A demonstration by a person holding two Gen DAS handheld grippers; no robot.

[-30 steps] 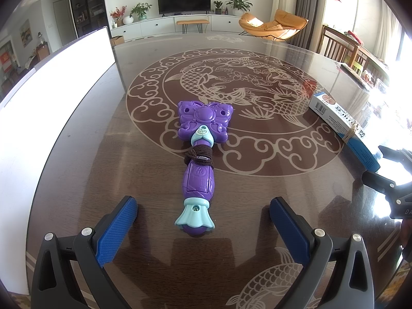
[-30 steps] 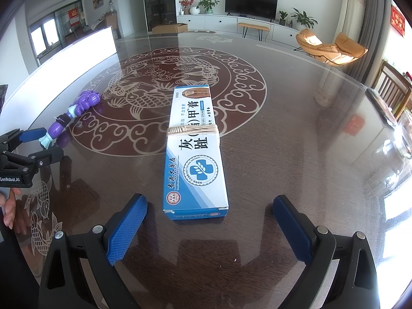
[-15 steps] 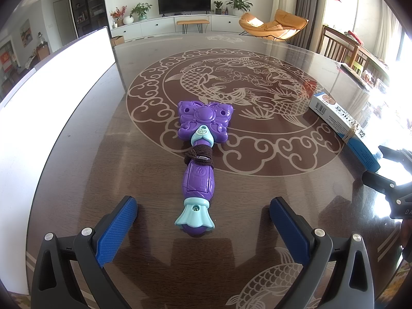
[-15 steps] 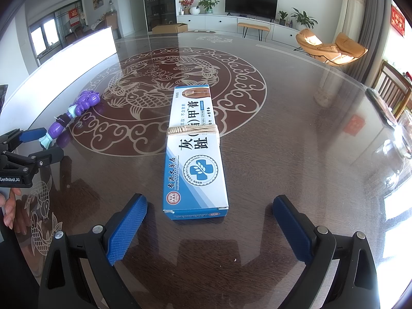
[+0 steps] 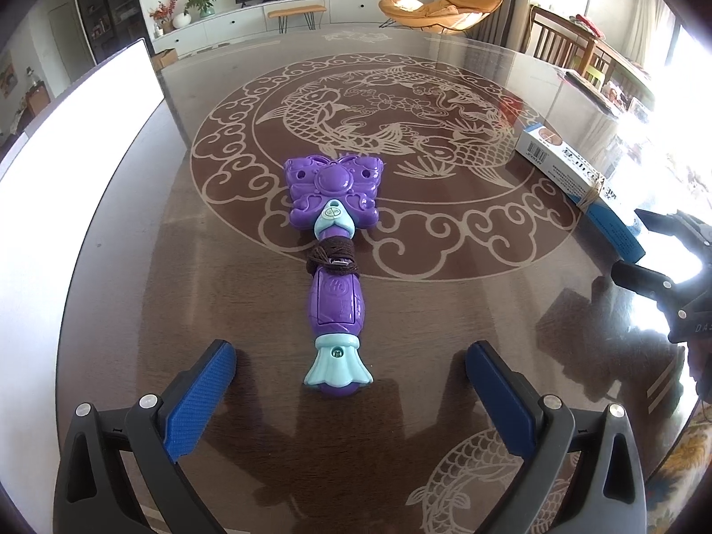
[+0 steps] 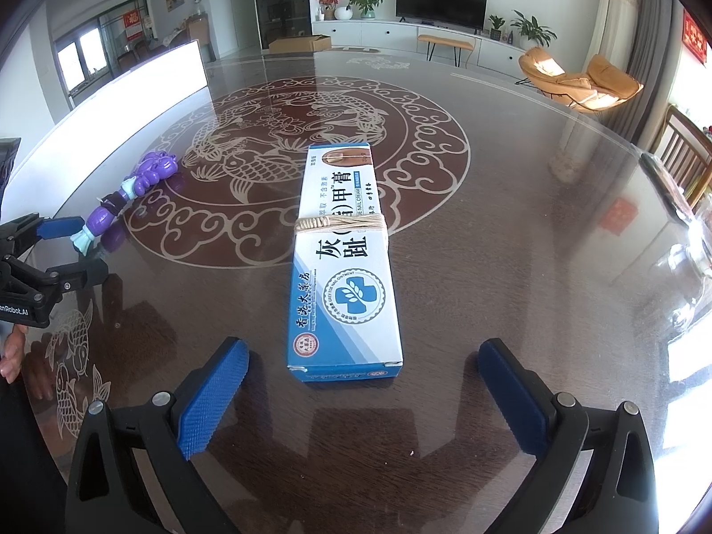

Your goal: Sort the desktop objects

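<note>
Blue-padded jaws of the left gripper stand wide, empty, just short of a purple toy wand; the right gripper, just opened wider, frames a string-bound ointment box. Both lie flat, look light and rigid; the narrow middles suit gripping. Beyond, the glossy fish-patterned table and a sunlit lounge.

table: glossy glass | toy: shiny plastic | box: smooth card
</note>
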